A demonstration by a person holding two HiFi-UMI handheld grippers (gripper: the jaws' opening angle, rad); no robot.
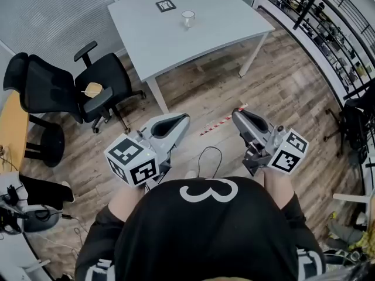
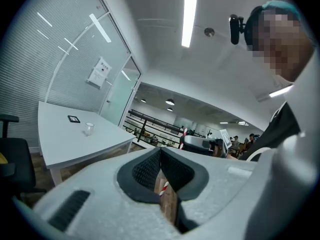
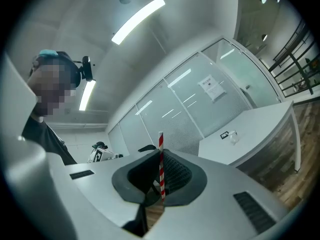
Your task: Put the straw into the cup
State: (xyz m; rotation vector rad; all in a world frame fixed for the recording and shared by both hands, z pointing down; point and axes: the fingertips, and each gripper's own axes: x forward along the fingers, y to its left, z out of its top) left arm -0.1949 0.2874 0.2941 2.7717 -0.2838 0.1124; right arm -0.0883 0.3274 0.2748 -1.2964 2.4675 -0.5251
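My right gripper (image 1: 239, 115) is shut on a red-and-white striped straw (image 1: 221, 121), which sticks out leftward and lies roughly level over the wood floor. In the right gripper view the straw (image 3: 161, 161) stands upright between the pads of the right gripper (image 3: 160, 156). My left gripper (image 1: 183, 118) hangs beside it with its jaws together and nothing in them; in its own view the left gripper (image 2: 160, 151) shows a bit of the straw (image 2: 163, 189) behind the gap. The small clear cup (image 1: 187, 18) stands far ahead on the white table (image 1: 176, 40), also visible as the cup (image 2: 89, 128) and the cup (image 3: 233, 137).
A square marker tag (image 1: 166, 6) lies on the table near the cup. A black office chair (image 1: 88, 89) stands left of the table, and a wooden desk (image 1: 12, 133) at the left edge. A black railing (image 1: 328, 22) runs along the right. A cable (image 1: 208, 160) loops on the floor.
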